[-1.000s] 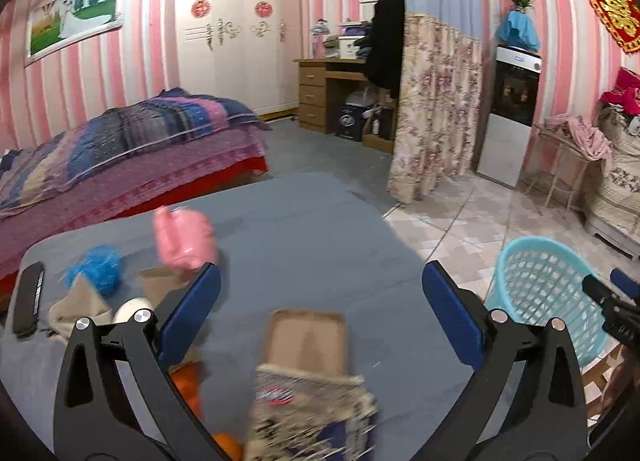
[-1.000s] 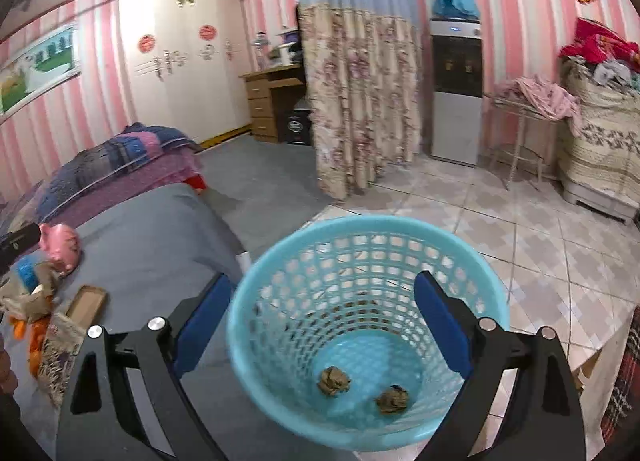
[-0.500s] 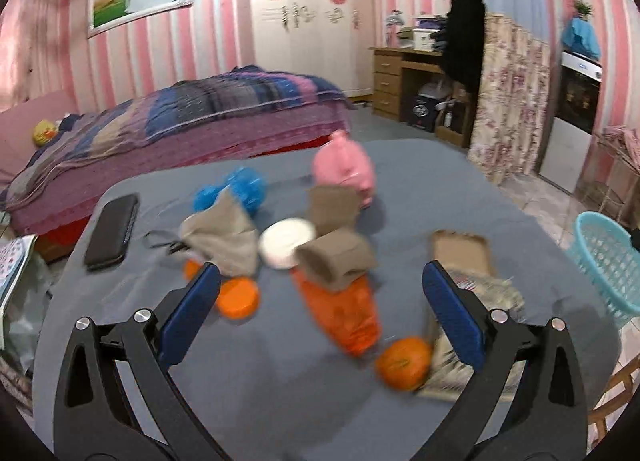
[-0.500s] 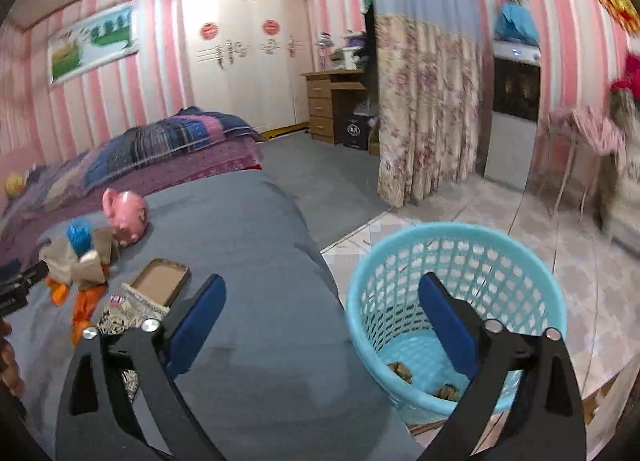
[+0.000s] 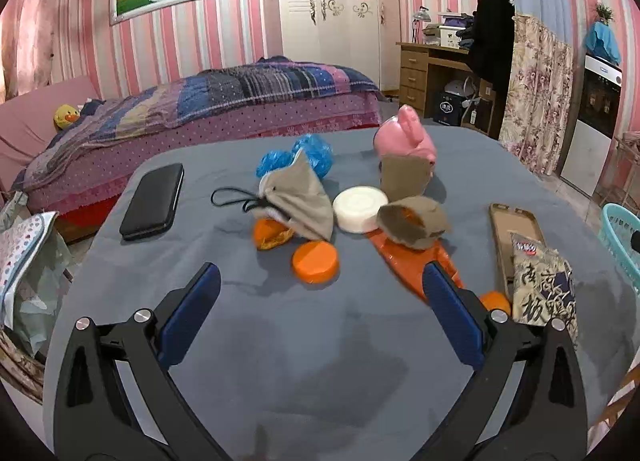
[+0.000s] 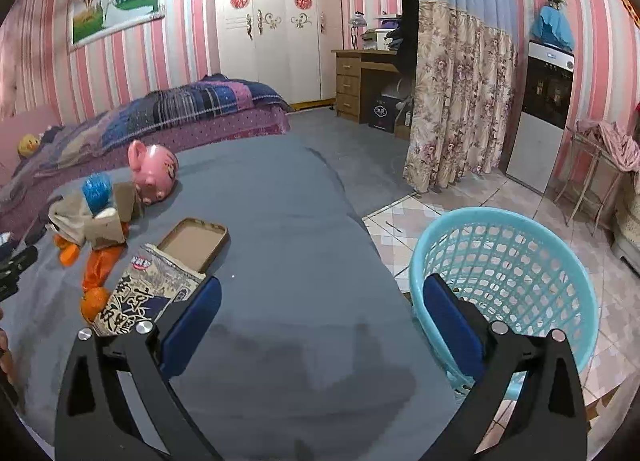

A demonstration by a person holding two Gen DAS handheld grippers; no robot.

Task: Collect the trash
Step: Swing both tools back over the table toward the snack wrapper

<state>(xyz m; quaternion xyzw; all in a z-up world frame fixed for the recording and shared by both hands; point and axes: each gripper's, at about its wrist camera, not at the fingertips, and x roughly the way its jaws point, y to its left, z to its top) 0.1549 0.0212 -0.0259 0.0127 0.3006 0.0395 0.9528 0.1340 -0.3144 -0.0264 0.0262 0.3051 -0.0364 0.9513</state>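
Both grippers empty, between pickups. Left gripper point(image 5: 320, 289) hangs over the gray table point(image 5: 320, 361) with jaws spread wide, nothing between them. Right gripper point(image 6: 320, 301) likewise spread and empty, over bare table; the blue basket point(image 6: 520, 229) sits off the table edge, just beyond its right jaw.

Trash pile lies ahead of the left jaws. Orange lid point(image 5: 316, 262) is nearest, just past the gap and roughly centered. Beyond it: orange peel point(image 5: 270, 235) tucked under a gray drawstring pouch point(image 5: 298, 195), white round puck point(image 5: 360, 208), crumpled brown paper cup point(image 5: 412, 221) on top of an orange wrapper point(image 5: 404, 261), blue plastic wad point(image 5: 296, 155), pink piggy bank point(image 5: 404, 139). Past the right jaw: a small orange point(image 5: 496, 301) touching the printed snack bag point(image 5: 544, 293), and a brown phone case point(image 5: 516, 221). Black phone point(image 5: 154, 201) sits far ahead of the left jaw, likely not trash.

Step judged: choosing the next piece. Next move likely calls for the left gripper to go forward and down, straddle 1 piece such as the lid or cup, close, then carry it to the basket.
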